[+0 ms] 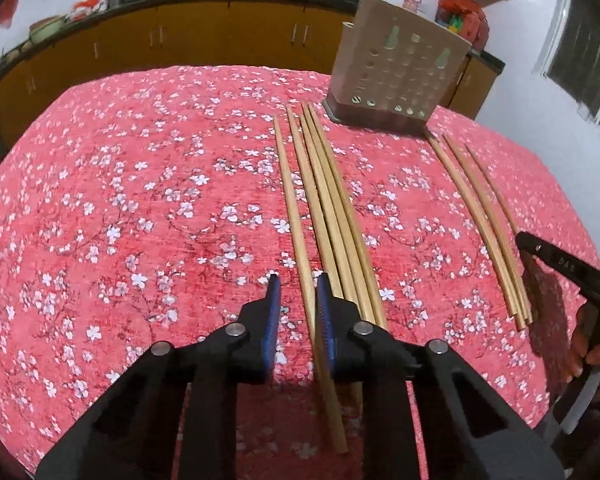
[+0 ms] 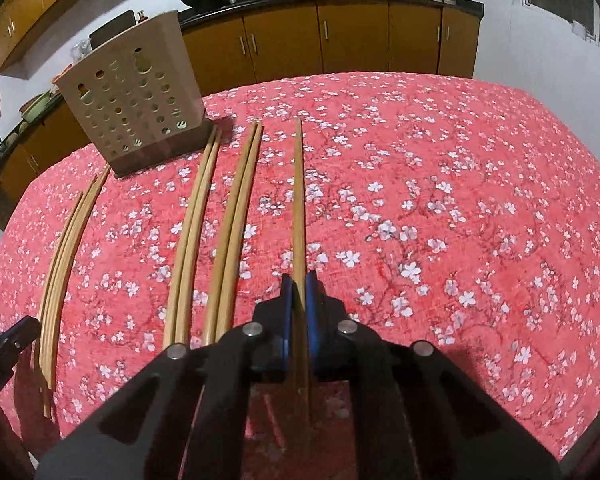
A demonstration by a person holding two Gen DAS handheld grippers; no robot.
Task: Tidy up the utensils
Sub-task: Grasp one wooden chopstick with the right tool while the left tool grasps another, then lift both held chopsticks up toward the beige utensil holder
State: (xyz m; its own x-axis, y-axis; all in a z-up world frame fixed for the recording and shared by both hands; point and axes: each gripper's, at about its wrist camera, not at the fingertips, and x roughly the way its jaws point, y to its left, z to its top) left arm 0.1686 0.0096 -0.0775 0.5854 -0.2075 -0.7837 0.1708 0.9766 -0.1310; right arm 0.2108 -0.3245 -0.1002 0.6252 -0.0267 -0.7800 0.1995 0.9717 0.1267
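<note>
- On the worktop (image 2: 480, 184), toward its far edge, stands a perforated holder (image 2: 134, 106); its contents cannot be made out.
- Chopsticks (image 1: 332, 200) lie in loose groups before it.
- Right claw (image 2: 299, 280) is clamped on one chopstick (image 2: 298, 200).
- Left claw (image 1: 297, 285) is nearly closed around another chopstick (image 1: 296, 220); contact cannot be told.

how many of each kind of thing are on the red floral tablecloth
chopsticks: 10 (5 in the left cluster, 5 to the right of the holder)
utensil holder: 1
total: 11
</note>
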